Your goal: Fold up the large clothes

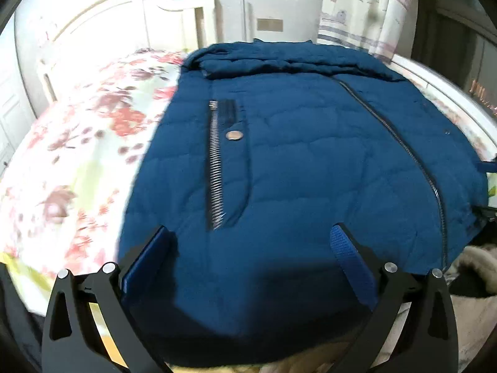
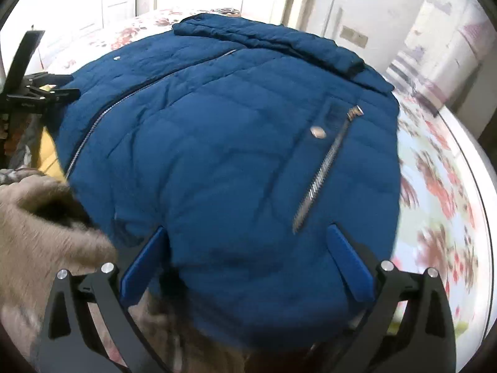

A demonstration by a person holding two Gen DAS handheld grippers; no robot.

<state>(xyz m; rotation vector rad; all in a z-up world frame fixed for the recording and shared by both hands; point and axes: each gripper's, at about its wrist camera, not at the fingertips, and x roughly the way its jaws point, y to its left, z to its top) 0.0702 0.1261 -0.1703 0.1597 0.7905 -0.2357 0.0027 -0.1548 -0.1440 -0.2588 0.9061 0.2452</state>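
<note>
A large dark blue padded jacket (image 1: 304, 161) lies spread on a bed, front up, with a long central zip (image 1: 400, 143), a silver pocket zip (image 1: 214, 168) and a snap button (image 1: 234, 135). Its sleeve is folded across the far end. My left gripper (image 1: 251, 236) is open, its blue pads just above the jacket's near edge, empty. The same jacket (image 2: 217, 143) fills the right wrist view. My right gripper (image 2: 248, 236) is open over its near edge, empty. The left gripper (image 2: 34, 93) also shows at the far left there.
The bed has a floral sheet (image 1: 71, 161) and a cream headboard (image 1: 130, 18). A beige fur trim (image 2: 40, 233) lies at the near left. A curtain (image 1: 366, 9) hangs behind. A white bed rim (image 2: 478, 168) curves along the right.
</note>
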